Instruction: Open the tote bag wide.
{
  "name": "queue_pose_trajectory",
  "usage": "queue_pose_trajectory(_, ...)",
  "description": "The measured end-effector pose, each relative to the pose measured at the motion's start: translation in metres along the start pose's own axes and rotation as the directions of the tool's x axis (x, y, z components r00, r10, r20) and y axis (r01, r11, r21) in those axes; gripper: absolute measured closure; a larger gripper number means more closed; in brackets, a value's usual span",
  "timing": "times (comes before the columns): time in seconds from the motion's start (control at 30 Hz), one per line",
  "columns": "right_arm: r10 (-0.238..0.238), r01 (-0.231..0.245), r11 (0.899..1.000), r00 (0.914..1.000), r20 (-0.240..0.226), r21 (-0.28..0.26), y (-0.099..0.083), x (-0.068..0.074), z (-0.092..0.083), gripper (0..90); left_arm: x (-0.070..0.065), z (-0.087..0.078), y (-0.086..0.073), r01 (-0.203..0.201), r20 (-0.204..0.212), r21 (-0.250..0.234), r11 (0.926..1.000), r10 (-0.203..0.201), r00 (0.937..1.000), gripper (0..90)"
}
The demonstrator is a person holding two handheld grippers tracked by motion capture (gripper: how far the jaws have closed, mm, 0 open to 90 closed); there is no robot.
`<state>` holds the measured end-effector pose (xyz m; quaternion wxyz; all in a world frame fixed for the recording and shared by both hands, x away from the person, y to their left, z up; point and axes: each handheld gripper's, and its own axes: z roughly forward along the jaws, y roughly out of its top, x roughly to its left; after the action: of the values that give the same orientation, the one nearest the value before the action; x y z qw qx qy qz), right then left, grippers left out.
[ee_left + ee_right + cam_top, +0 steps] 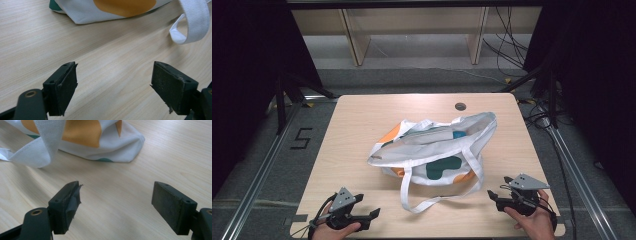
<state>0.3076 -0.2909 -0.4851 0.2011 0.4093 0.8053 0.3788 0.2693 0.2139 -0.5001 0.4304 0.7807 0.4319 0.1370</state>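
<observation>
**Soft tote, best caught by its straps**

The tote bag [437,150] lies limp mid-table. We judge it light and floppy; we'd pinch the near strap [412,192]. Left gripper [371,216] and right gripper [493,194] stand released, empty.

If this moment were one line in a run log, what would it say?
left gripper: open, empty | right gripper: open, empty | tote bag: lying on table, untouched | strap: looped toward near edge

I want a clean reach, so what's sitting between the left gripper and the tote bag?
Bare tabletop. The left gripper view shows plain wood between the left gripper and the tote bag, its white strap looping off to one side.
</observation>
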Motion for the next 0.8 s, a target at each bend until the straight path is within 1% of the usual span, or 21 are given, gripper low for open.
queue_pose_trajectory(0.03, 0.0, 0.0, 1.0, 1.0, 0.0, 0.0, 0.0, 0.0, 0.0, 23.8, 0.0, 0.0, 0.0, 0.0, 0.0, 0.0, 1.0, 0.0, 1.0, 20.0)
queue_pose_trajectory(0.07, 0.004, -0.004, 1.0, 0.9998, 0.021, -0.014, 0.0, 0.001, 0.0, 23.7, 0.001, 0.0, 0.001, -0.02, 0.002, 0.0, 0.9998, 0.02, 0.9998, 20.0)
queue_pose_trajectory(0.13, -0.001, 0.001, 1.0, 0.9996, 0.028, -0.014, -0.001, 0.0, -0.001, 23.8, 0.001, 0.0, 0.0, -0.011, 0.006, -0.007, 0.9999, 0.011, 0.9999, 20.0)
queue_pose_trajectory(0.2, -0.002, 0.002, 1.0, 0.9995, 0.032, -0.023, 0.0, 0.0, -0.001, 23.7, 0.002, -0.001, 0.001, -0.022, 0.0, -0.002, 0.9997, 0.022, 0.9997, 20.1)
queue_pose_trajectory(0.23, -0.02, 0.021, 0.999, 0.9989, 0.043, -0.034, 0.0, -0.001, -0.001, 23.8, 0.001, 0.0, 0.0, 0.008, -0.002, -0.012, 0.9999, -0.008, 1.0, 20.0)
queue_pose_trajectory(0.27, -0.019, 0.021, 0.999, 0.9988, 0.045, -0.031, -0.001, -0.001, -0.001, 23.6, 0.002, 0.0, 0.0, -0.009, 0.0, -0.017, 0.9998, 0.009, 1.0, 19.8)
queue_pose_trajectory(0.4, -0.02, 0.022, 0.999, 0.9987, 0.047, -0.031, -0.001, -0.001, 0.0, 21.8, 0.003, -0.002, 0.001, 0.001, -0.01, -0.01, 0.9999, -0.001, 1.0, 20.7)
queue_pose_trajectory(0.43, -0.019, 0.021, 0.999, 0.9988, 0.044, -0.031, -0.001, -0.001, 0.0, 21.3, 0.003, -0.002, 0.001, -0.001, -0.008, -0.009, 1.0, 0.001, 1.0, 21.2)
queue_pose_trajectory(0.47, -0.019, 0.021, 0.999, 0.9988, 0.044, -0.031, -0.001, -0.001, 0.0, 21.3, 0.002, -0.001, 0.001, 0.011, -0.007, -0.015, 0.9998, -0.011, 0.9999, 21.2)
queue_pose_trajectory(0.5, -0.011, 0.012, 0.999, 0.9996, 0.025, -0.033, -0.001, -0.001, 0.0, 20.6, 0.003, -0.002, 0.001, -0.005, -0.003, -0.01, 0.9999, 0.005, 1.0, 21.9)
queue_pose_trajectory(0.53, 0.009, -0.009, 1.0, 0.9996, 0.027, -0.021, -0.001, 0.0, -0.001, 20.0, 0.003, -0.003, 0.001, -0.015, 0.0, 0.003, 0.9999, 0.015, 0.9999, 22.2)
queue_pose_trajectory(0.57, 0.008, -0.007, 1.0, 0.9997, 0.022, -0.024, -0.001, 0.0, 0.0, 19.8, 0.002, -0.002, 0.002, 0.011, 0.016, -0.017, 0.9998, -0.011, 0.9998, 22.4)
queue_pose_trajectory(0.6, 0.007, -0.007, 1.0, 0.9999, 0.011, -0.029, 0.0, 0.0, 0.0, 19.8, 0.002, -0.001, 0.002, 0.019, 0.027, -0.031, 0.9993, -0.018, 0.9995, 24.9)
queue_pose_trajectory(0.63, 0.003, -0.003, 1.0, 1.0, 0.004, -0.029, 0.0, 0.0, 0.0, 19.8, 0.003, -0.002, 0.005, 0.001, 0.037, -0.04, 0.9992, 0.0, 0.9993, 26.1)
queue_pose_trajectory(0.67, 0.003, -0.003, 1.0, 1.0, 0.004, -0.029, 0.0, 0.0, 0.0, 19.8, 0.003, -0.002, 0.005, 0.001, 0.037, -0.04, 0.9992, 0.0, 0.9993, 27.1)
queue_pose_trajectory(0.7, 0.01, -0.011, 0.999, 0.9999, -0.008, -0.036, 0.001, 0.0, -0.001, 20.0, 0.001, -0.003, 0.007, 0.013, 0.033, -0.044, 0.999, -0.012, 0.9994, 27.1)
queue_pose_trajectory(0.73, 0.007, -0.007, 0.999, 1.0, 0.005, -0.043, 0.003, -0.001, -0.002, 20.2, 0.0, -0.004, 0.008, 0.011, 0.032, -0.045, 0.9989, -0.01, 0.9995, 28.5)
queue_pose_trajectory(0.77, 0.009, -0.009, 0.999, 1.0, 0.002, -0.049, 0.004, -0.001, -0.004, 20.9, -0.001, -0.006, 0.011, 0.001, 0.041, -0.053, 0.9986, 0.001, 0.9992, 31.5)
queue_pose_trajectory(0.8, 0.025, -0.025, 0.998, 0.9997, -0.002, -0.057, 0.005, 0.0, -0.006, 22.2, -0.002, -0.007, 0.013, -0.004, 0.051, -0.06, 0.9982, 0.007, 0.9987, 34.2)
